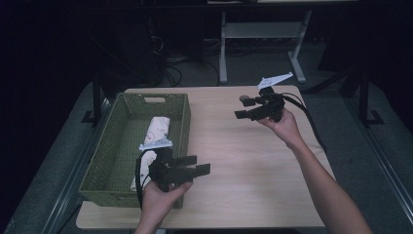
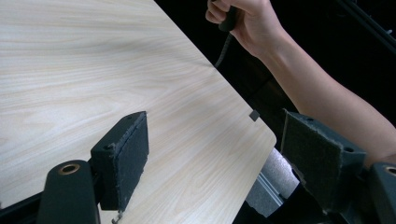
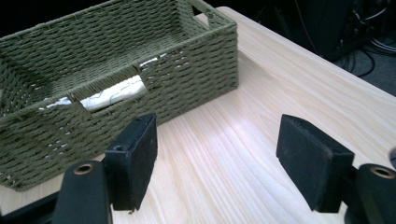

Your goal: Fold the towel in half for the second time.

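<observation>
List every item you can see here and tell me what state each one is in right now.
Green woven rectangular basket: upright on the table, holding the packets.
White patterned soft packets: two, lying flat in the basket.
Light wooden table: bare beside the basket.
Left tongs: open, holding nothing.
Right tongs: open, holding nothing, above the table.

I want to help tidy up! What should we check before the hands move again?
1. Left gripper open with nothing between its jaws: ok.
2. Right gripper open with nothing between its jaws: ok.
3. White cloth bundles lying inside the green basket, not hanging over its rim: ok.
4. Basket resting fully on the table: not ok, its left side reaches past the table's edge.
5. Bare wood between the two grippers, nothing to bump: ok.
6. Whether anything else lies under the bundles in the basket: cannot tell.
</observation>
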A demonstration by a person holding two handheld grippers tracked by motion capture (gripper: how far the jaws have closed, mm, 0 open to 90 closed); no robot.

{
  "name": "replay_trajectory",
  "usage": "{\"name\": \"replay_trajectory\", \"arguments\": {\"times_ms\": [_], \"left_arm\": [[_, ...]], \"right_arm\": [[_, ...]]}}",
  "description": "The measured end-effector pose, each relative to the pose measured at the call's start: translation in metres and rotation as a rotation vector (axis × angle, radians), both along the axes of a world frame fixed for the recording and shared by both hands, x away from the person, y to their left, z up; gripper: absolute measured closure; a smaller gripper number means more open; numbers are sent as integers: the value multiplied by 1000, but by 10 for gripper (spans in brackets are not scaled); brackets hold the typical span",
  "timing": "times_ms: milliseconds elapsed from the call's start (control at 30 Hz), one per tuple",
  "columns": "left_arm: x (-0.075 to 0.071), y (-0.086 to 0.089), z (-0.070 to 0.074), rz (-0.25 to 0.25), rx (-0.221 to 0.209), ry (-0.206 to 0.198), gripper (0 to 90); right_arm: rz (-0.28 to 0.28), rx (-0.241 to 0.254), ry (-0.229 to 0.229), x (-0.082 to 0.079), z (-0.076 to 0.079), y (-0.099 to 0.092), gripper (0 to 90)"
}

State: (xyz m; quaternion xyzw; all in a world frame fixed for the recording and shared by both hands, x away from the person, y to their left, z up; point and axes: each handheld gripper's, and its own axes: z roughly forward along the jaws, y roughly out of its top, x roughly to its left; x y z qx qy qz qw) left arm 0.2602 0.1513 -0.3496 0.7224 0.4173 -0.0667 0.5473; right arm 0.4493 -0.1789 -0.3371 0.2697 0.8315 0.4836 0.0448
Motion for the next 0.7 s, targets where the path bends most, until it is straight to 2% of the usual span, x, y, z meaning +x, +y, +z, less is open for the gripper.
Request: {"name": "replay_trajectory", "arguments": {"times_ms": [333, 367, 467, 700], "left_arm": [[7, -12, -1, -12, 16, -5, 227], [8, -14, -1, -7, 13, 7, 227], [10, -16, -3, -16, 22, -2, 227], [12, -24, -3, -24, 27, 11, 227]], "right_arm": [[-42, -3, 0, -7, -3, -26, 277], [-47, -2, 1, -8, -3, -29, 275], [-62, 0, 4, -12, -5, -37, 269], [-80, -4, 14, -18, -11, -52, 266]]}}
